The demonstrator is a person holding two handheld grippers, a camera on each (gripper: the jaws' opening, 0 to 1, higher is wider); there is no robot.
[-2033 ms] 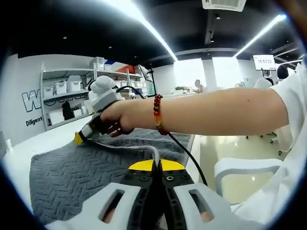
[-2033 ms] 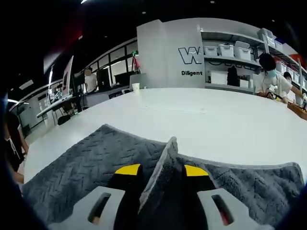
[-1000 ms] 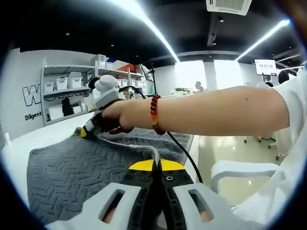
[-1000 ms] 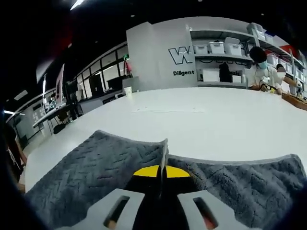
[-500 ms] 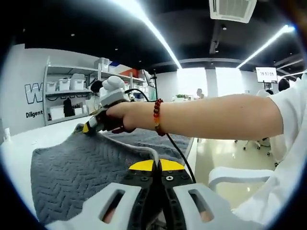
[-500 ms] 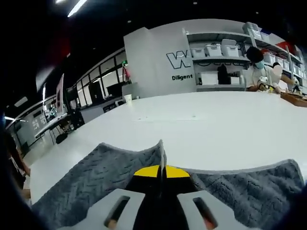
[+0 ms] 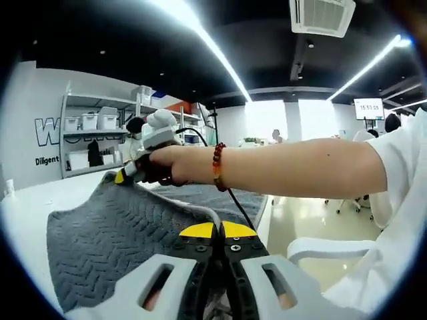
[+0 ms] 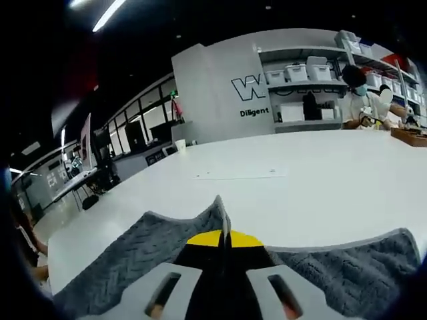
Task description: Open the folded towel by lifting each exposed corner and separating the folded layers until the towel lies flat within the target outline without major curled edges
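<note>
A grey towel with a zigzag weave lies on a white table. In the left gripper view my left gripper sits at the near edge, its yellow-tipped jaws pressed together on the towel's pale hem. Farther along, a person's hand holds my right gripper at the towel's far corner, which stands raised. In the right gripper view my right gripper is shut on a thin upright fold of the towel, and the cloth slopes down on both sides.
The table edge runs along the towel's right side in the left gripper view, with a white chair beyond it. Shelves with bins and a person stand past the table. A paper cup sits far off.
My right gripper's jaws, apart around the towel fold two seconds ago, have shut on it and lifted the corner higher. My left gripper stayed shut on the hem.
</note>
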